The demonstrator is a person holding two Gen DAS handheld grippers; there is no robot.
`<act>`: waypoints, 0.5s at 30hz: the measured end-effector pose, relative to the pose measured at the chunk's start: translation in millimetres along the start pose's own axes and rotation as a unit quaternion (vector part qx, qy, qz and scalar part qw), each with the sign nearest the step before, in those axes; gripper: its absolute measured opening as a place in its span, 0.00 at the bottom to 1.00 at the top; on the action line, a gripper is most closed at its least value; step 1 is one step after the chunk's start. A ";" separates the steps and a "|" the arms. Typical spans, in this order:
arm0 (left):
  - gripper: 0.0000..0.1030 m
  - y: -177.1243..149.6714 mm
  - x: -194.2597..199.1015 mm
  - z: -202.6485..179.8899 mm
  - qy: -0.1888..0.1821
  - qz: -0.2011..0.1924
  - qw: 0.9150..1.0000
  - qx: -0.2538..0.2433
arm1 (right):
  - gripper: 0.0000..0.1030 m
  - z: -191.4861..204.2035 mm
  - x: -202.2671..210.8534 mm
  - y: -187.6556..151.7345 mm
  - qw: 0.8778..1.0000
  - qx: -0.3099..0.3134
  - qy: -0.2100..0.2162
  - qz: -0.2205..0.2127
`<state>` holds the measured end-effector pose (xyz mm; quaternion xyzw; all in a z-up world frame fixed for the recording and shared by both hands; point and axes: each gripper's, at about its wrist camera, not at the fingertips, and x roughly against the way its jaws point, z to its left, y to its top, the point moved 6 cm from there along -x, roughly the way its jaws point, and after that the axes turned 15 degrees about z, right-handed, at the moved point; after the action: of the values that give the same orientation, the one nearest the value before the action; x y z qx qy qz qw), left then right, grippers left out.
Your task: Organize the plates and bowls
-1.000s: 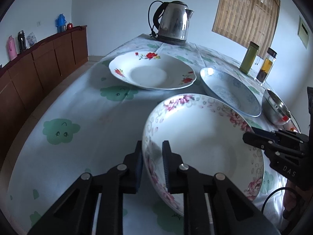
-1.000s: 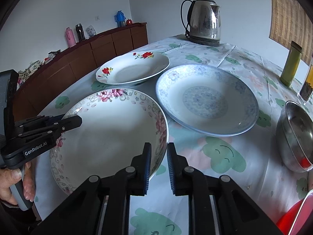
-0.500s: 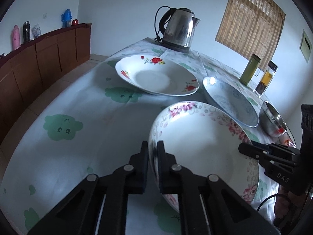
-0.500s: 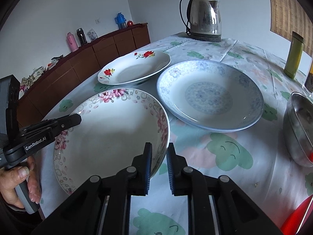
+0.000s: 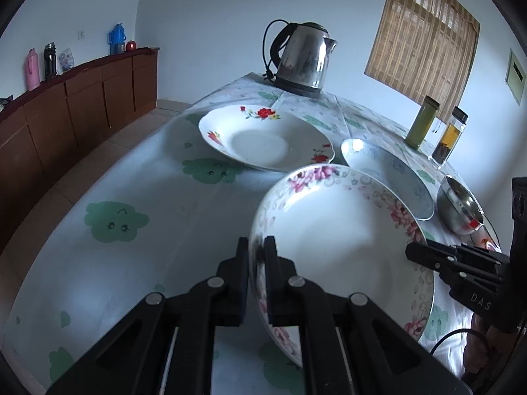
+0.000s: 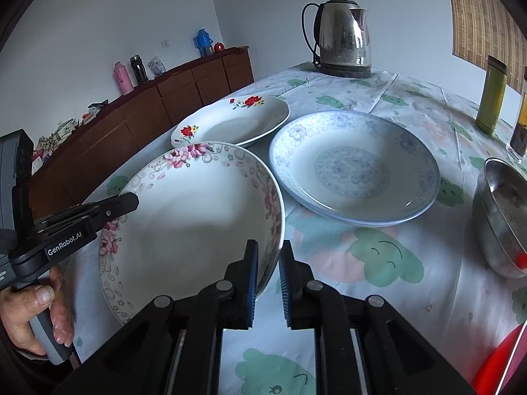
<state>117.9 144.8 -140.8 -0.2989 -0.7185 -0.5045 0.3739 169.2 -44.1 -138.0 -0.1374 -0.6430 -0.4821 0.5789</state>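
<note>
our left tool [image 5: 256,247] clamped on pink-flowered bowl [image 5: 336,240] rim, our right tool [image 6: 267,256] seemingly gripping its opposite rim, blue plate [image 6: 354,168] beyond right tool

On the worktop [image 6: 411,296] my two sets of jaws flank the nearest bowl [image 6: 191,223], with one plate [image 6: 354,168] at two o'clock, another plate [image 6: 230,120] at twelve, and the kettle [image 6: 342,38] behind.

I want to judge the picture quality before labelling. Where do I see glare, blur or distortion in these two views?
Left wrist view: a bright glare spot on the blue-patterned plate, the near rim of the pink-flowered bowl blurred, dark fisheye corners. Right wrist view: sharper and evenly lit, reflections on the kettle, straight lines of the wooden sideboard bent by the lens.
</note>
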 end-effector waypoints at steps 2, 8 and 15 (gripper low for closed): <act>0.04 0.7 0.7 -1.3 -0.003 0.000 1.000 0.000 | 0.14 -0.5 4.3 0.5 1.000 -0.002 0.000 -0.005; 0.04 13.2 8.8 -14.1 -0.004 -0.010 1.000 -0.016 | 0.14 -5.8 18.8 4.6 1.000 -0.011 -0.006 -0.020; 0.04 34.3 19.3 -31.8 -0.005 -0.029 0.999 -0.034 | 0.14 -18.0 29.3 12.2 0.999 -0.028 -0.012 -0.030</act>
<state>142.6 126.3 -100.7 -0.2934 -0.7111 -0.5379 0.3449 180.6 -63.3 -109.1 -0.1398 -0.6397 -0.5159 0.5524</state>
